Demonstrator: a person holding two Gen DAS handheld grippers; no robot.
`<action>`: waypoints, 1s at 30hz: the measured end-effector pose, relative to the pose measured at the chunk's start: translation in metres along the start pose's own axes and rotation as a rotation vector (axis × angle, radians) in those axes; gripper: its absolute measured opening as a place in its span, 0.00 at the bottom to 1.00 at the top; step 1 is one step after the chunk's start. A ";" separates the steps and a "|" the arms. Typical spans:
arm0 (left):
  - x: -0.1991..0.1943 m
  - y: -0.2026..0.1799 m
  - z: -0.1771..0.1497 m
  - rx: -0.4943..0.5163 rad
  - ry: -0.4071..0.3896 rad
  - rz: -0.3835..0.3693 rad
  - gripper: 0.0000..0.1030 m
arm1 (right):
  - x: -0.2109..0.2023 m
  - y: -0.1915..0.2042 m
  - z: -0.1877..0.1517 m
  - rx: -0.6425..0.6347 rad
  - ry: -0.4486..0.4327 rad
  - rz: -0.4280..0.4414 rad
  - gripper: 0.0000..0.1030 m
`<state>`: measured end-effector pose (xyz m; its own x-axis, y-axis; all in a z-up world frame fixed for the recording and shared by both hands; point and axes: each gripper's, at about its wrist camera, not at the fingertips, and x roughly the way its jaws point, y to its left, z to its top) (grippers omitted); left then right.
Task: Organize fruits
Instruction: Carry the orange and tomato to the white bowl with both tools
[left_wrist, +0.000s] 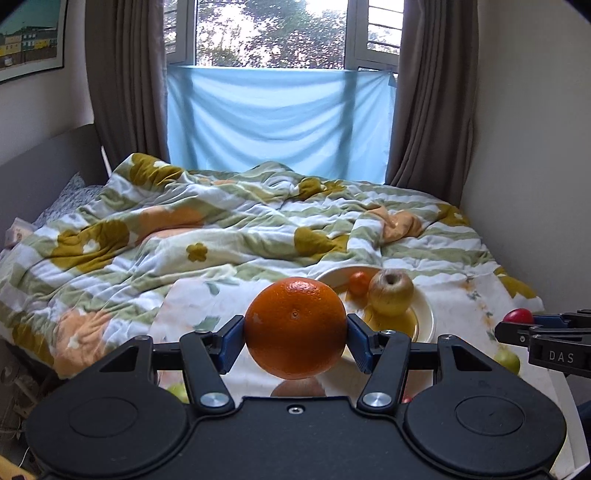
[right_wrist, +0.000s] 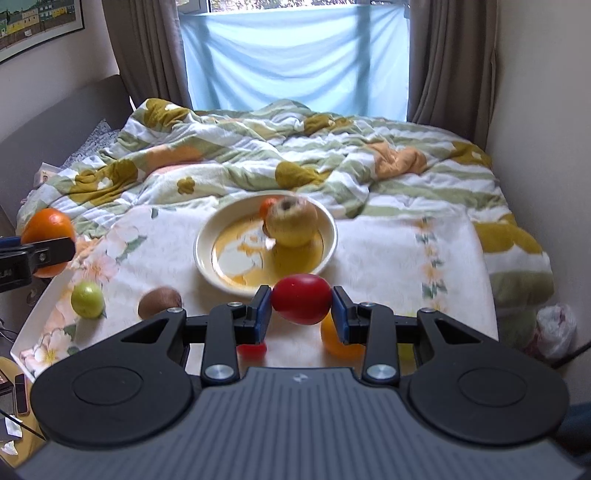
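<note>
Left wrist view
Left gripper (left_wrist: 295, 334): pads pressed on a large orange (left_wrist: 295, 326), held in the air.
In front: the orange hides part of the cream plate (left_wrist: 426, 314) behind it.
Plate contents: yellow apple (left_wrist: 390, 293) and a small tangerine (left_wrist: 359, 283), just beside each other.
Around: rumpled floral quilt (left_wrist: 184, 236); a green fruit (left_wrist: 508, 361) at right.

Right wrist view
Right gripper (right_wrist: 301, 304): narrow jaws clamped on a red fruit (right_wrist: 301, 298) — off the cloth.
Loose on floral tablecloth (right_wrist: 388, 266): lime-green fruit (right_wrist: 87, 299), kiwi (right_wrist: 159, 302), orange-yellow fruit (right_wrist: 338, 341) under the right finger.
Plate (right_wrist: 207, 258): apple (right_wrist: 291, 223) blurred, tangerine behind it.

Daylit window (left_wrist: 271, 33), brown curtains (left_wrist: 125, 81), rumpled bed (left_wrist: 147, 229)
</note>
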<state>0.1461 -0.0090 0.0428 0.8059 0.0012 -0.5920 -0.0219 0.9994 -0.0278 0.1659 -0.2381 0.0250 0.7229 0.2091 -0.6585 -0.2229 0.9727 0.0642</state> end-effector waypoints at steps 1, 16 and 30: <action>0.005 0.001 0.005 0.003 -0.001 -0.010 0.61 | 0.002 0.000 0.006 -0.001 -0.003 0.002 0.48; 0.121 -0.014 0.063 0.110 0.075 -0.139 0.61 | 0.062 -0.005 0.073 0.031 -0.002 -0.050 0.48; 0.227 -0.032 0.059 0.203 0.230 -0.226 0.61 | 0.128 -0.021 0.085 0.119 0.079 -0.110 0.49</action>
<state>0.3649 -0.0385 -0.0428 0.6230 -0.2047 -0.7550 0.2770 0.9603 -0.0317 0.3186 -0.2231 0.0033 0.6842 0.0967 -0.7228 -0.0626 0.9953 0.0739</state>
